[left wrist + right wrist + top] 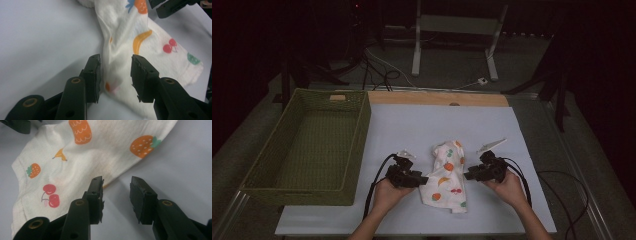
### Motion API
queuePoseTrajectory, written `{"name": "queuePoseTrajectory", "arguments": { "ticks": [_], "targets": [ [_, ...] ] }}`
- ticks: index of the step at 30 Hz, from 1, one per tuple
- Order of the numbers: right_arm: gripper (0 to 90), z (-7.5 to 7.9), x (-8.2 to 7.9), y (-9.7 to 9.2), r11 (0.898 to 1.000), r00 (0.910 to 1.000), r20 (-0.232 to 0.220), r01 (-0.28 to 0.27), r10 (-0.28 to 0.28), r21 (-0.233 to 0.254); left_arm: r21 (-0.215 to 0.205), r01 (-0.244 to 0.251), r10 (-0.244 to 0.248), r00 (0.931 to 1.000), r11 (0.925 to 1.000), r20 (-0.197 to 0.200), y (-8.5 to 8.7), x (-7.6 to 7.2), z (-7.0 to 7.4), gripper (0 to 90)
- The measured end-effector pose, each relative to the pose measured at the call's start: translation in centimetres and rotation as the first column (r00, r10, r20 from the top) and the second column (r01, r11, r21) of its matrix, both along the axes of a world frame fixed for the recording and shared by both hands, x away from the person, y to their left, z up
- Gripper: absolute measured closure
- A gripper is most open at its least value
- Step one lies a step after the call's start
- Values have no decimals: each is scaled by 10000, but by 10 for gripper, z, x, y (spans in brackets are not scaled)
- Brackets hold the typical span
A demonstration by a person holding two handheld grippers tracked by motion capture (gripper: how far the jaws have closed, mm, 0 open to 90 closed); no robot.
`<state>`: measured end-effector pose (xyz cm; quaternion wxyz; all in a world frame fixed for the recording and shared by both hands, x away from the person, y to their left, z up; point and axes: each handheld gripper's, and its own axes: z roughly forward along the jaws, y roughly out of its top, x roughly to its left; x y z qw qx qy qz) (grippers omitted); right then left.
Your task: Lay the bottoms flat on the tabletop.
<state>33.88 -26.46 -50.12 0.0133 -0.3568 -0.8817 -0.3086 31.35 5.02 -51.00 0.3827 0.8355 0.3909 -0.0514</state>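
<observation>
White cloth point(447, 175) with orange fruit print; green basket point(307, 145).

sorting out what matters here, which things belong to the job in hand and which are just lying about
In the job:
- fruit-print cloth, crumpled on the white sheet
- left claw, open at the cloth's left edge
- right claw, open at its right edge

Just lying about:
- woven basket, beside the sheet
- white sheet under the cloth
- metal stand on the floor behind
- floor cables
</observation>
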Motion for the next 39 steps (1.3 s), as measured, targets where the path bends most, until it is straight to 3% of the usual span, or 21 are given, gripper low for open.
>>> {"name": "queuePoseTrajectory", "arguments": {
  "ticks": [4, 14, 23, 27, 35, 37, 39],
  "targets": [
    [621, 0, 0, -1, 10000, 10000, 27, -6, 6, -7, 161, 187, -187, 9998, 9997, 28, -14, 5, -3, 617],
    [621, 3, 0, -7, 9999, 9998, 172, 93, -94, 62, 568, 330, -341, 9992, 9978, 185, -26, 9, -8, 864],
    [621, 3, 1, -8, 9999, 9998, 173, 114, -116, 108, 612, 288, -318, 9984, 9977, 476, -22, 6, -2, 883],
    [621, 3, 0, -9, 9997, 9995, 262, 159, -163, 160, 535, 89, -137, 9959, 9985, 899, -16, 1, 3, 884],
    [619, 3, -3, -13, 9996, 9993, 289, 229, -235, 180, 658, -70, 6, 9953, 9978, 966, 2, -12, -5, 881],
    [619, 4, -4, -13, 9993, 9991, 272, 312, -317, 195, 644, -205, 136, 9942, 9977, 1065, 4, -13, -6, 865],
    [619, 3, -4, -13, 9994, 9990, 346, 266, -274, 242, 345, -332, 289, 9925, 9989, 1190, 4, -12, -5, 808]
  ]
}}
